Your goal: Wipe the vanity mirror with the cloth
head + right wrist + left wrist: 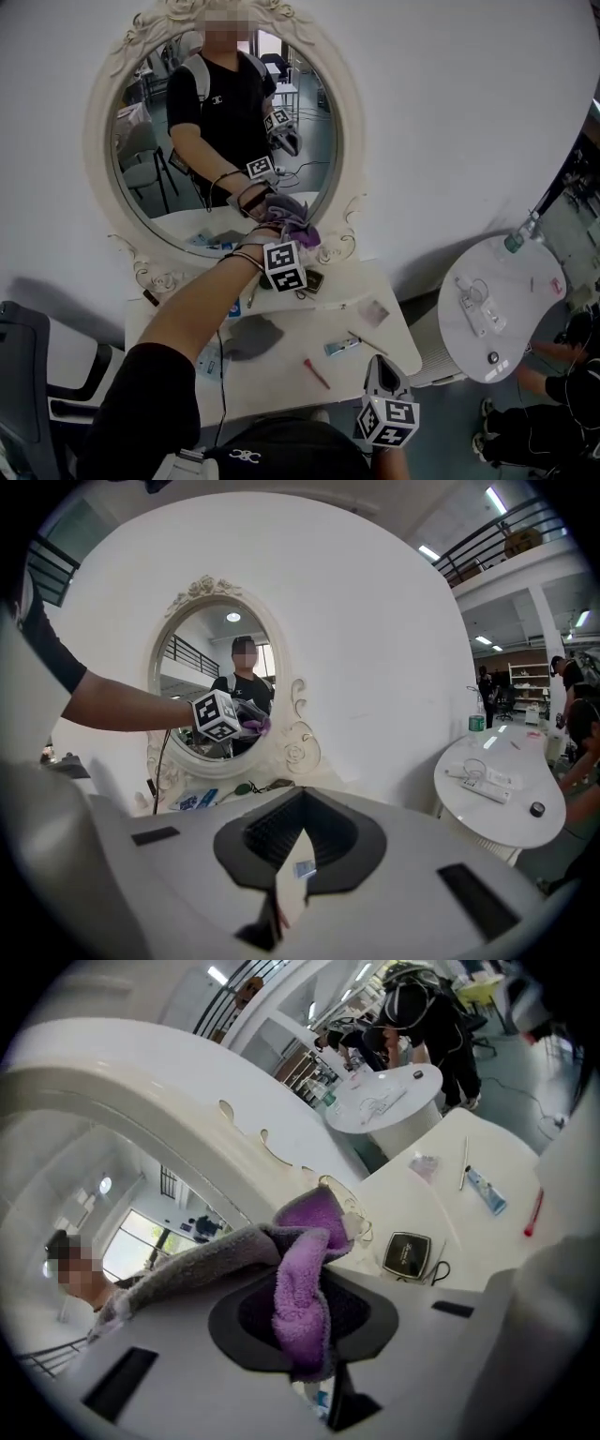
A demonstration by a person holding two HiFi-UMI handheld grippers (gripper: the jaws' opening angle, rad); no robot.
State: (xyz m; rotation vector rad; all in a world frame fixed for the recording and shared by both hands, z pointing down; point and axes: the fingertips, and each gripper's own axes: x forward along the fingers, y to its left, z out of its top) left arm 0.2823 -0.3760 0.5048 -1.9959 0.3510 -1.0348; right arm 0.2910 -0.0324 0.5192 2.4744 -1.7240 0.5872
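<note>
Our left gripper (pixel 281 239) is raised to the oval mirror (pixel 150 131). Its jaws are closed tight on a purple cloth (pixel 300 228), which bunches out between them. The cloth sits at about 5 o'clock on the glass, just above the lower frame (pixel 141 246), and there it meets its own reflection. Our left forearm (pixel 192 309) crosses the white table (pixel 384 323) from 7 o'clock and hides a part of it.

Just under the left gripper, at 6 o'clock from it, lies a small dark case (pixel 313 281). Lower on the table we see a small tube (pixel 342 347) and a red pen (pixel 316 372), both well apart from the cloth.

Our right gripper (pixel 382 370) hangs low at 5 o'clock in the head view, near the front edge of the table. Its jaws are pressed together and nothing is between them.

At 3 o'clock stands a round side table (pixel 525 328) with a white power strip (pixel 473 309) on it. A person (pixel 539 422) in dark clothes is beside it.
</note>
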